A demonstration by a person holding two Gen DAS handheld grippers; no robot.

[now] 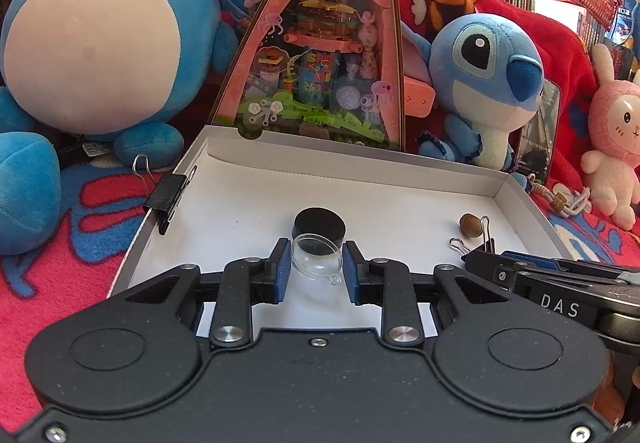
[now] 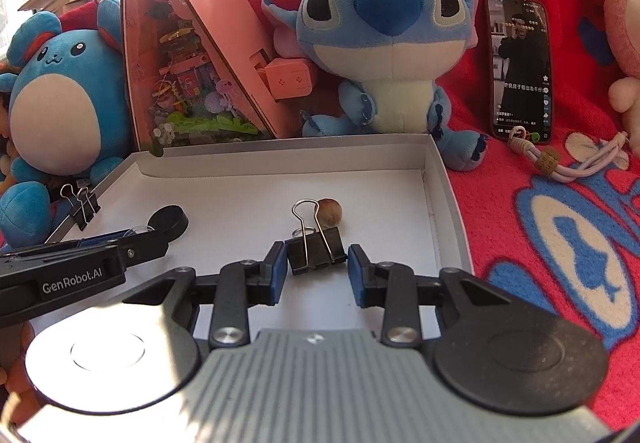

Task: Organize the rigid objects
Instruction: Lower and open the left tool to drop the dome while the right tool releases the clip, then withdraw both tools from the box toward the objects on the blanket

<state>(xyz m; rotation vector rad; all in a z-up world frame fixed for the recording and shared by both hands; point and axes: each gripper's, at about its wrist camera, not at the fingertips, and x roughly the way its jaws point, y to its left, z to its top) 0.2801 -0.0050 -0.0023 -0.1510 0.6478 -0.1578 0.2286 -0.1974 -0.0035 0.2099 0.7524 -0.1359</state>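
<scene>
A shallow white cardboard box [image 1: 256, 199] lies on a red blanket. In the left wrist view a small clear glass jar [image 1: 317, 258] with a black lid [image 1: 319, 227] lies on its side between the blue pads of my left gripper [image 1: 316, 269], which is open around it with small gaps. In the right wrist view a black binder clip [image 2: 316, 253] stands between the pads of my right gripper [image 2: 318, 269], open, not gripping. A brown nut [image 2: 330, 212] lies just behind the clip. Another binder clip [image 1: 166, 199] is clamped on the box's left wall.
Plush toys stand behind the box: a round blue one [image 1: 104, 43], a Stitch [image 2: 384, 43], a pink rabbit [image 1: 616, 139]. A triangular pink display case [image 1: 320, 55] leans at the back. A phone [image 2: 520, 67] and a cord strap [image 2: 560, 159] lie to the right.
</scene>
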